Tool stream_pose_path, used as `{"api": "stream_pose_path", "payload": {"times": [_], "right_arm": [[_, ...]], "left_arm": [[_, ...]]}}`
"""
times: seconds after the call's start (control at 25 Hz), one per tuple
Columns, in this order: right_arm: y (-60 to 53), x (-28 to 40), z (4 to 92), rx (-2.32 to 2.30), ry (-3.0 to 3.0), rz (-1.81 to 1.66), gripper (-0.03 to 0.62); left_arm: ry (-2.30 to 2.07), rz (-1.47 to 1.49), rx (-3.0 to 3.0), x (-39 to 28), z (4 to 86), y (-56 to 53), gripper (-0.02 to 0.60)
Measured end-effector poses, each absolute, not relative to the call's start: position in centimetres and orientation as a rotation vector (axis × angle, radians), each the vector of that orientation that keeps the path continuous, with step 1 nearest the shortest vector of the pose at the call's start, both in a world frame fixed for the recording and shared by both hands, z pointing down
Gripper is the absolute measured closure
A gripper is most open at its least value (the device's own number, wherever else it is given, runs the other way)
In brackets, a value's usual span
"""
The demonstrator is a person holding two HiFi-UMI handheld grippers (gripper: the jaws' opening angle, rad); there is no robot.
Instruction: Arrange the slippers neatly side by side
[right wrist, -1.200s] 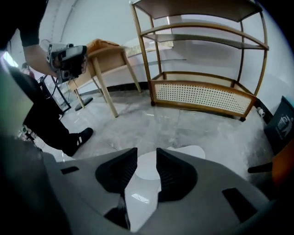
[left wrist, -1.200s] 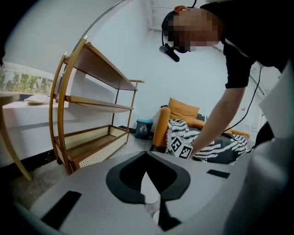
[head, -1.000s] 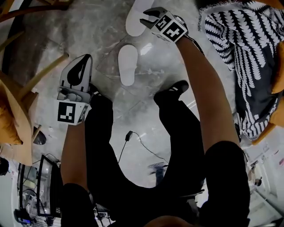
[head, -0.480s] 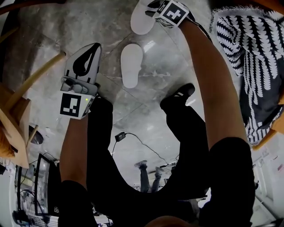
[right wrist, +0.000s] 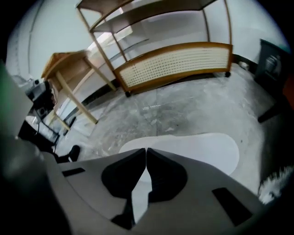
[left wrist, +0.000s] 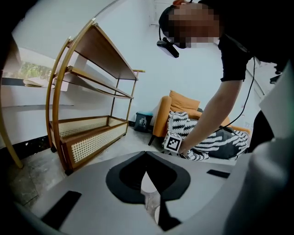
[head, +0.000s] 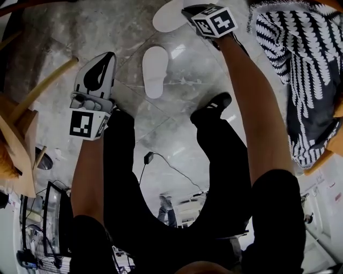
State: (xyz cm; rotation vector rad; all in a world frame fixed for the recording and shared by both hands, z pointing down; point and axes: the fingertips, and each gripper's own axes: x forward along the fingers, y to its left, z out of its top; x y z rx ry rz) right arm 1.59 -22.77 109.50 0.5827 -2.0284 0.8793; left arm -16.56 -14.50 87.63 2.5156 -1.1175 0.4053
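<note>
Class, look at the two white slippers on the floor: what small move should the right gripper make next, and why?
Probably draw the far slipper back beside the near slipper. The right gripper has just closed on its edge, and it lies beyond the other at an angle, not alongside.

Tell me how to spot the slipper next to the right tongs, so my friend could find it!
Start at the grey marble floor beyond the person's black shoe, where two white slippers lie. You want the far slipper, at the very top of the head view. The right tongs are shut right at its edge, while the near slipper lies alone.
</note>
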Motion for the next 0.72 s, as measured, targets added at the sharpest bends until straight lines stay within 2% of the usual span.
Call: {"api": "stream_pose_path", "payload": {"times": [0.36, 0.72], "right_arm": [[-18.0, 9.0, 107.3, 1.465, -1.845, 1.479, 0.557], [-7.8, 9.5, 108.2, 2.213, -1.273, 2.033, 0.559]], "left_arm": [[-1.000, 0.409, 2.567, -13.0, 85.4, -14.7, 0.568], [-0.989, 0.367, 2.576, -12.2, 85.3, -14.2, 0.568]]}}
